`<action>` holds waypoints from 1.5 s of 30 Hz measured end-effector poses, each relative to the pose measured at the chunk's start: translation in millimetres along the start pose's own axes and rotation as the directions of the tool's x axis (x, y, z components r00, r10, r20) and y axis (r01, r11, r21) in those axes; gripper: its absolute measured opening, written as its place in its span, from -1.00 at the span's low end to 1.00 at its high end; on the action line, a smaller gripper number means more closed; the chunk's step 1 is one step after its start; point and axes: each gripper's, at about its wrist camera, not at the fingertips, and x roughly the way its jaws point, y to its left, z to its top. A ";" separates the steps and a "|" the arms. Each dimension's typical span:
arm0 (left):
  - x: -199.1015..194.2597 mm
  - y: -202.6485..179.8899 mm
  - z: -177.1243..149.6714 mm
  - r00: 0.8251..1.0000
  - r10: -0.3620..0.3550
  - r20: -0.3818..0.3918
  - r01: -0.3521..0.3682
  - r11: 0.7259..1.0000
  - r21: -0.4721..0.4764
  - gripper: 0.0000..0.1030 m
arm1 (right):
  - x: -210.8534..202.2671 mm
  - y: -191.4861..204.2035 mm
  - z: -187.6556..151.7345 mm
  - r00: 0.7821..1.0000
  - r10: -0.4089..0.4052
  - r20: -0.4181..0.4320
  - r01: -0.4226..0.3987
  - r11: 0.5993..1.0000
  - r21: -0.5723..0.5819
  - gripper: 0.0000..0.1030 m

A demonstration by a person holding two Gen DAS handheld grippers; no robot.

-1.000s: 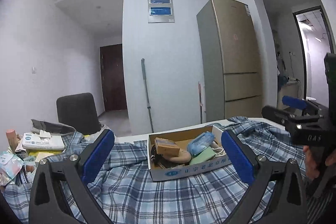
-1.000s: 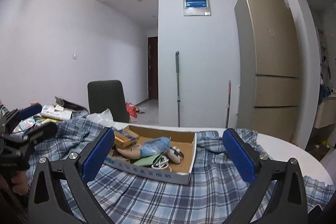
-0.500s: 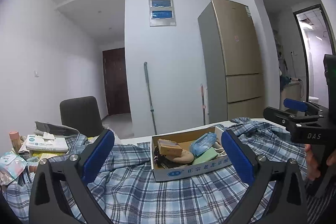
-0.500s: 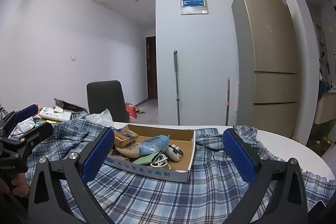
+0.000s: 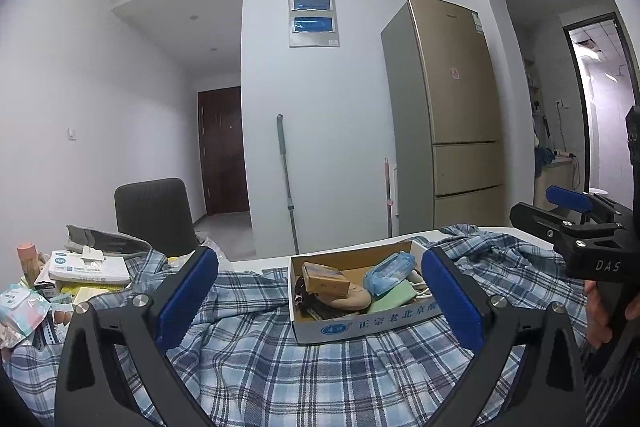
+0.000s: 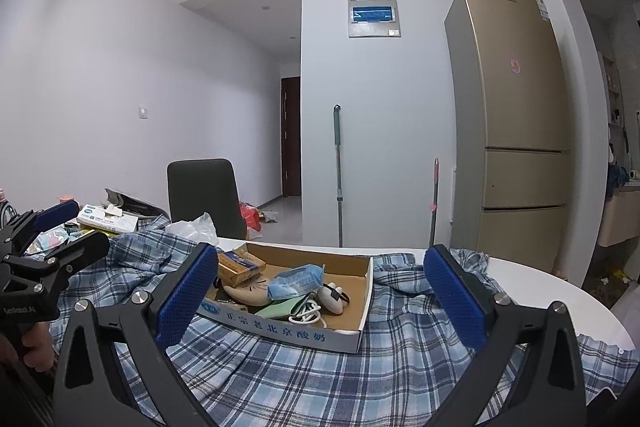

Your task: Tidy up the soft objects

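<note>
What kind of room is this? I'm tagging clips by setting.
Most likely a home dining area by a kitchen: a tall fridge, a mop against the wall, and a table under a plaid cloth.

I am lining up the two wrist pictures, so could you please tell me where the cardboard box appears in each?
Left wrist: the cardboard box sits right of centre on the plaid cloth.
Right wrist: the cardboard box sits left of centre, low.
Shared landmark: the gold fridge stands behind it, at right.

box [image 5: 360,325] on shirt [image 5: 280,367], chair [image 5: 154,215] behind, fridge [image 5: 452,115] right
</note>
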 end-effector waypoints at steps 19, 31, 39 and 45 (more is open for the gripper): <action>-1.5 -1.7 0.1 1.000 -0.011 -0.001 0.011 1.000 0.010 1.00 | -3.4 6.3 1.7 1.000 -0.003 0.013 0.004 0.999 -0.032 0.99; -0.3 1.1 1.3 1.000 -0.019 -0.008 0.019 1.000 0.001 1.00 | -2.6 6.0 2.3 1.000 -0.008 0.007 0.009 0.999 -0.033 0.99; 0.9 0.8 1.5 1.000 -0.019 -0.008 0.019 1.000 0.006 1.00 | -2.8 5.4 2.3 1.000 -0.009 0.005 0.009 0.999 -0.032 0.99; 0.9 0.4 1.3 1.000 -0.019 -0.006 0.019 1.000 0.010 1.00 | -2.4 4.9 1.4 1.000 -0.012 0.002 0.012 0.999 -0.031 0.99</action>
